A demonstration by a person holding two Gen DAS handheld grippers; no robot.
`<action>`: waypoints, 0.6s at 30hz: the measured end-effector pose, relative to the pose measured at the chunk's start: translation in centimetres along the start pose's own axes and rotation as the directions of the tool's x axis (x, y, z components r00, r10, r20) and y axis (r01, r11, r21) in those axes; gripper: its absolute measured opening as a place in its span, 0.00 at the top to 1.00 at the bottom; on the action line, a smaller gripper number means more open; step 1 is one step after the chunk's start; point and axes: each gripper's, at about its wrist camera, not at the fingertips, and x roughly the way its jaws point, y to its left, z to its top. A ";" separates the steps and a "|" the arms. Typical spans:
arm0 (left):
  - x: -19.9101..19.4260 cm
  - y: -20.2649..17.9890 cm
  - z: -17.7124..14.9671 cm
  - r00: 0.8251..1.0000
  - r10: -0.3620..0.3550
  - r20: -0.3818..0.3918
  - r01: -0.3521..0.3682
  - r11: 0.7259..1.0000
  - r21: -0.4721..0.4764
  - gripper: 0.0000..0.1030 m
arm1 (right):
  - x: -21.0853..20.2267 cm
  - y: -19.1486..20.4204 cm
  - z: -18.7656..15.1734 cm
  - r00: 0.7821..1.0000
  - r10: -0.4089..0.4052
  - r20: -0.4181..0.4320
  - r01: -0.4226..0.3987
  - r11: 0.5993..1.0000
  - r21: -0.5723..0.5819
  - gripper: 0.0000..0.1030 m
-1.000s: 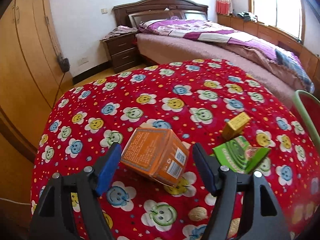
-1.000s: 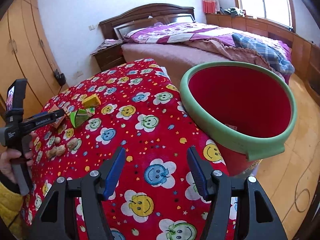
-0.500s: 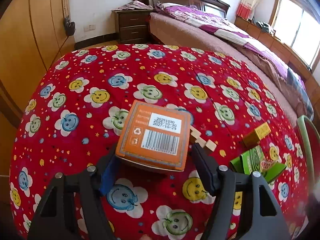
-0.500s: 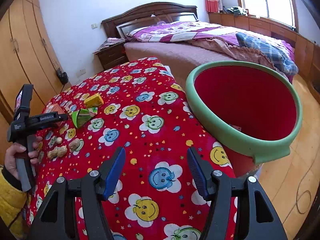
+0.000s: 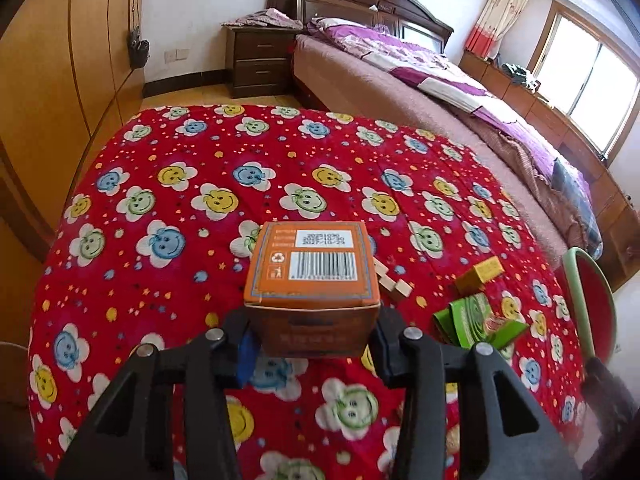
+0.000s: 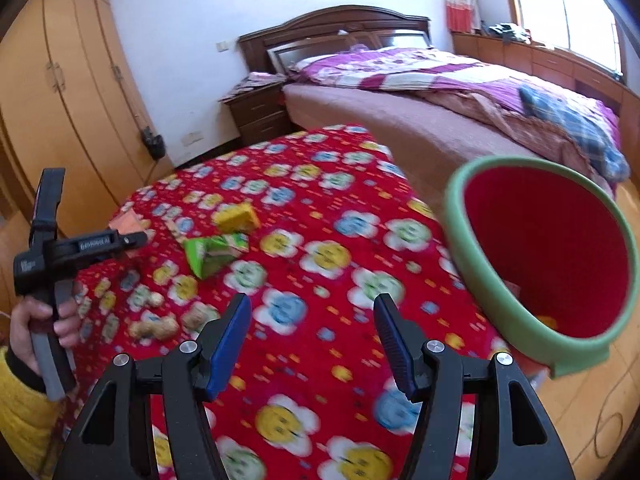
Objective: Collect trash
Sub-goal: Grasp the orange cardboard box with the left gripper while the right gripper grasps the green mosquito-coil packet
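My left gripper is shut on an orange carton and holds it above the red smiley-flower tablecloth. A green carton and a small yellow box lie on the cloth to its right, with small wooden blocks behind the orange carton. In the right wrist view my right gripper is open and empty above the cloth. The green carton, yellow box and peanuts lie ahead to its left. The red bin with a green rim stands at the right. The left gripper shows at the far left.
A bed and a dark nightstand stand beyond the table. Wooden wardrobes line the left wall. The bin's rim shows at the table's right edge in the left wrist view. Wood floor lies to the right of the bin.
My left gripper closed on the orange carton and lifted it off the cloth. My right gripper swung a little left, so the bin sits further right in its view.
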 end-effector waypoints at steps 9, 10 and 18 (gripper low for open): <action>-1.6 0.6 -1.7 0.999 0.036 0.037 -0.037 0.999 0.004 0.55 | 4.5 4.3 2.0 0.993 0.105 -0.052 -0.107 0.994 -0.037 0.26; -1.6 0.7 -1.7 0.999 0.040 0.036 -0.040 0.999 0.008 0.55 | 5.3 4.7 2.2 0.992 0.102 -0.067 -0.105 0.994 -0.037 0.26; -1.3 1.6 -2.0 0.998 0.020 0.055 -0.022 0.999 0.026 0.55 | 9.7 7.5 2.4 0.990 -0.003 -0.139 -0.007 0.997 -0.074 0.26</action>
